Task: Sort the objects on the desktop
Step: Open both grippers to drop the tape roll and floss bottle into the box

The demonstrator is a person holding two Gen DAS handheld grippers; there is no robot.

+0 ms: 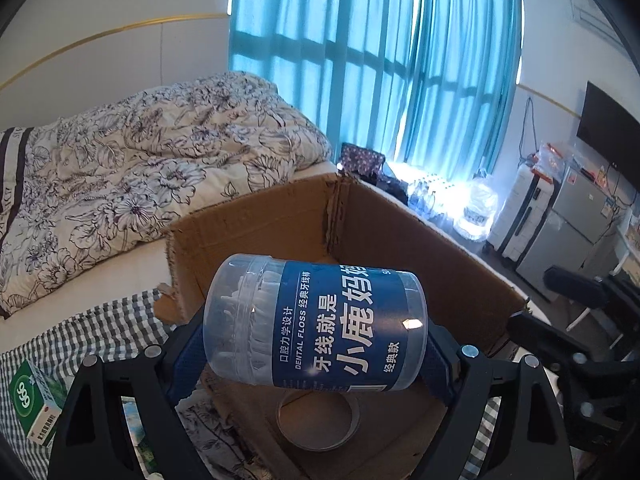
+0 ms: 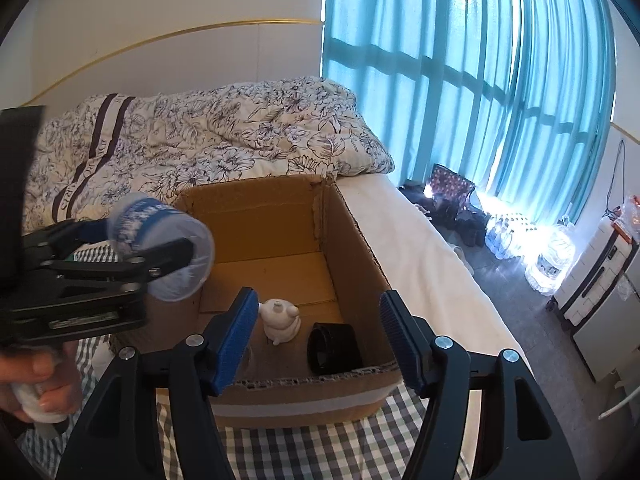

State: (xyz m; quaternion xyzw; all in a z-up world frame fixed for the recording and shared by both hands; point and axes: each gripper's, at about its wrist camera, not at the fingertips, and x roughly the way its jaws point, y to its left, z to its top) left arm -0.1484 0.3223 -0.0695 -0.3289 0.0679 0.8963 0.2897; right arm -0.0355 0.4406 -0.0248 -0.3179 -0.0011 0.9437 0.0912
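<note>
Left wrist view: the left tool (image 1: 316, 356) was clamped across a clear dental floss jar (image 1: 316, 322) lying sideways, hovering over the open cardboard box (image 1: 420, 248). A tape roll (image 1: 318, 420) lay on the box floor beneath it, and a green medicine carton (image 1: 34, 402) sat on the checked cloth (image 1: 116, 328) at left.

Right wrist view: the right tool (image 2: 320, 340) stood apart with nothing between its pads, above the box's near edge. Inside sat a white figurine (image 2: 280, 322) and a black cylinder (image 2: 334, 348). The jar was up at left, over the box's left wall.
</note>
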